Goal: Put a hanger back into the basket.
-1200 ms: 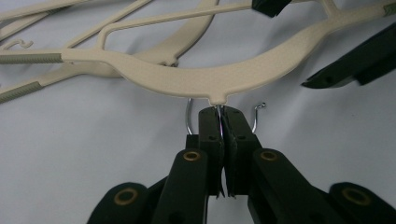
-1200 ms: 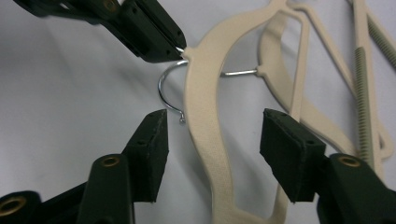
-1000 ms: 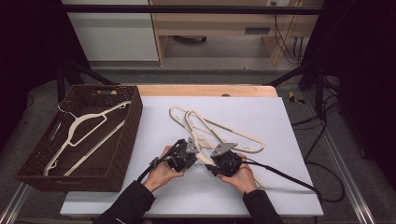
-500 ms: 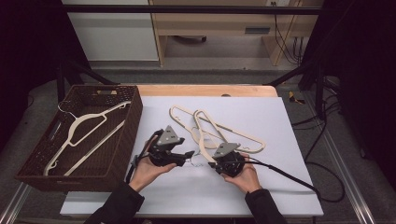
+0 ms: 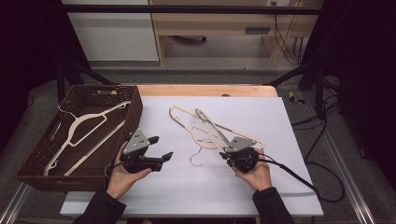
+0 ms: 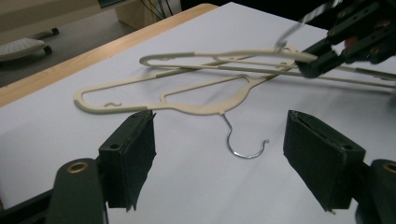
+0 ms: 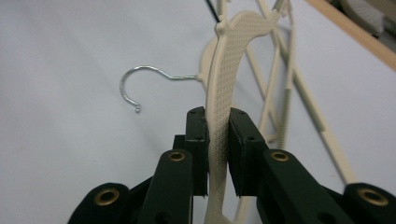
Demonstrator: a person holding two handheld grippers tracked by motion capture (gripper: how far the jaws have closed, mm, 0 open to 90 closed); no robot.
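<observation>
We're working at a table [image 5: 289, 196] with a white top and a wooden strip along the far edge. Grey floor around it, a pale wood desk and white cabinet behind, cables hanging at far right, dark surroundings.

Right gripper [image 5: 232, 156]: fingers [image 7: 196, 135] have just been closing and are clamping the flat textured arm of a cream hanger [image 7: 223, 93], tilting it up off the sheet; its wire hook [image 7: 133, 86] is hanging clear.

Left gripper [image 5: 161, 148]: fingers [image 6: 133, 158] have just been opening, now standing wide apart with nothing between them, near the left of the hangers.

A second hanger [image 6: 154, 95] is lying flat on the table under the held one, arms crossing, hook [image 6: 245, 144] pointing toward us.

Brown wicker basket [image 5: 32, 165] is sitting at the table's left edge, holding another hanger [image 5: 86, 128].
</observation>
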